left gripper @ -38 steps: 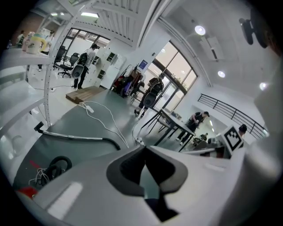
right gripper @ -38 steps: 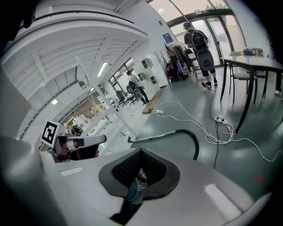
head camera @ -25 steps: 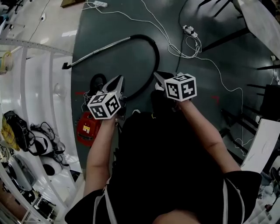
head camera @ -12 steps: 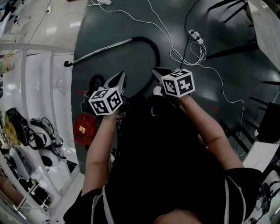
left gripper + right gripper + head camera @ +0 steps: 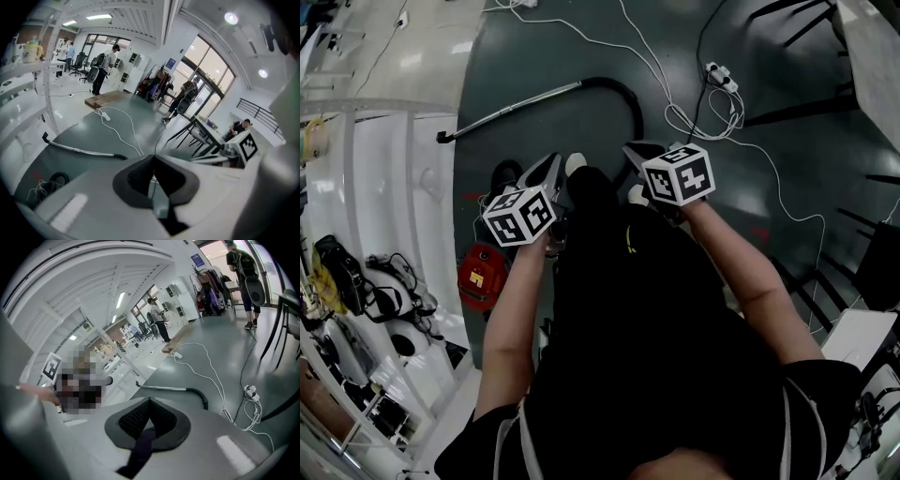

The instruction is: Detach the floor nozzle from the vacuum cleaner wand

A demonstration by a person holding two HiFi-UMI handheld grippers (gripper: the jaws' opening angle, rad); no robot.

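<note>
Both left tool [image 5: 556,165] and right tool [image 5: 632,150], pressed together empty, hover well short of wand [image 5: 514,110].

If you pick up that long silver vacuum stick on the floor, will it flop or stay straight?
The wand looks like a straight metal tube, so it probably stays stiff. The black hose joined to it lies in a curve, so that likely flops and drags behind.

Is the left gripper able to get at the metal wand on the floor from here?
Probably yes, though not yet: the left gripper is shut and apart from the wand, but only bare floor lies between them.
</note>
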